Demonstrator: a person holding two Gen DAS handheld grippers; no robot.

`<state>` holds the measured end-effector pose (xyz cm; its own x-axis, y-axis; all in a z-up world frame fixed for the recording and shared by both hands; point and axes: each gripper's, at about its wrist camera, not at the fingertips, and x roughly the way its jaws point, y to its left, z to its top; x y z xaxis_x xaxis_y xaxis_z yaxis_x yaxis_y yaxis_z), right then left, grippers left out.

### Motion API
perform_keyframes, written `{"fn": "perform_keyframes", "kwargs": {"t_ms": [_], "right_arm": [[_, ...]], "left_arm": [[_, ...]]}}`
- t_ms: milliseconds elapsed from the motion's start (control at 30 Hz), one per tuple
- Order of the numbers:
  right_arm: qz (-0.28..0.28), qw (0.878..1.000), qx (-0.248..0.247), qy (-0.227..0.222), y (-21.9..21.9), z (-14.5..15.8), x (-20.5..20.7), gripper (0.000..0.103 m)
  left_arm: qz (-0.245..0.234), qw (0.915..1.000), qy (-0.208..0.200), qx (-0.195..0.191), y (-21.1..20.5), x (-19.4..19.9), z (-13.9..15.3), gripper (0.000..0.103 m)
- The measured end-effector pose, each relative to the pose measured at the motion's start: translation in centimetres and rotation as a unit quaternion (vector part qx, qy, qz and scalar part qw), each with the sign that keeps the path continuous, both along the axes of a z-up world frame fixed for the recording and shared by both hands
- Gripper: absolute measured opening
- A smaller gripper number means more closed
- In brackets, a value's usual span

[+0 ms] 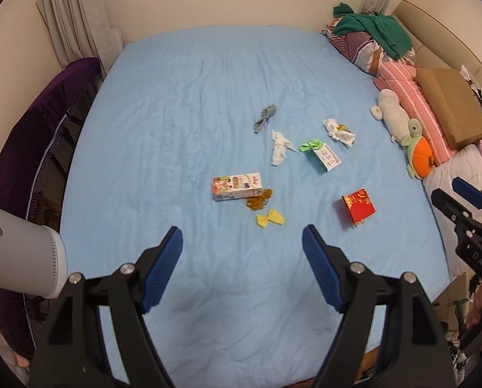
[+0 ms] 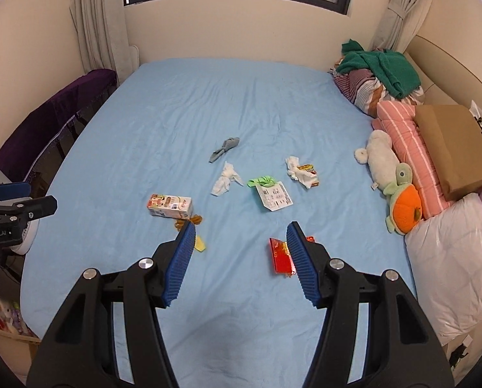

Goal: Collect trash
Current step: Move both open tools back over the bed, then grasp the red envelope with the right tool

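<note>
I see the trash scattered mid-bed (image 1: 163, 123): two crumpled white tissues (image 1: 280, 144), one juice carton (image 1: 237, 187), one red box (image 1: 358, 207), one yellow wrapper (image 1: 271, 218). My left gripper (image 1: 241, 249) and right gripper (image 2: 241, 242) both hang released, empty.

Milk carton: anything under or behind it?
An amber clump, likely rubber bands, pokes out from beside the carton at its near right corner; the two touch. Whether any of it runs underneath is hidden. A yellow wrapper lies nearer, apart.
</note>
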<state>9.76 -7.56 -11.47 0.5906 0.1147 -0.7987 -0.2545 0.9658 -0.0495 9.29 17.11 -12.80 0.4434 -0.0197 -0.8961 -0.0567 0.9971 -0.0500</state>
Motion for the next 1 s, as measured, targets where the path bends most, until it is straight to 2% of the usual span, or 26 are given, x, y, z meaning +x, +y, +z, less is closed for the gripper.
{"fn": "perform_keyframes", "kwargs": {"t_ms": [100, 367, 500, 733, 833, 1000], "right_arm": [[-0.009, 1.000, 0.002, 0.009, -2.2, -1.4, 1.1, 0.057], [-0.026, 0.999, -0.001, 0.033, -5.1, -7.2, 3.9, 0.057], [-0.034, 0.999, -0.002, 0.042, -5.2, -11.8, 5.1, 0.057], [-0.050, 0.997, -0.009, 0.066, -5.6, -21.8, 7.3, 0.057], [-0.053, 0.996, -0.016, 0.075, -5.7, -25.3, 7.9, 0.057], [-0.057, 0.995, -0.024, 0.083, -6.2, -29.6, 8.8, 0.057]], "left_arm": [[-0.015, 0.9998, 0.009, 0.010, -3.1, 1.3, -1.0, 0.076], [-0.052, 0.9980, 0.036, -0.009, -7.8, 5.4, -6.1, 0.076], [-0.060, 0.9971, 0.045, -0.013, -9.0, 7.3, -10.6, 0.076], [-0.072, 0.9939, 0.083, -0.015, -10.8, 10.0, -20.0, 0.076], [-0.077, 0.9927, 0.092, -0.014, -11.5, 10.8, -22.8, 0.076], [-0.093, 0.9908, 0.098, -0.006, -12.9, 12.1, -26.1, 0.076]]}}
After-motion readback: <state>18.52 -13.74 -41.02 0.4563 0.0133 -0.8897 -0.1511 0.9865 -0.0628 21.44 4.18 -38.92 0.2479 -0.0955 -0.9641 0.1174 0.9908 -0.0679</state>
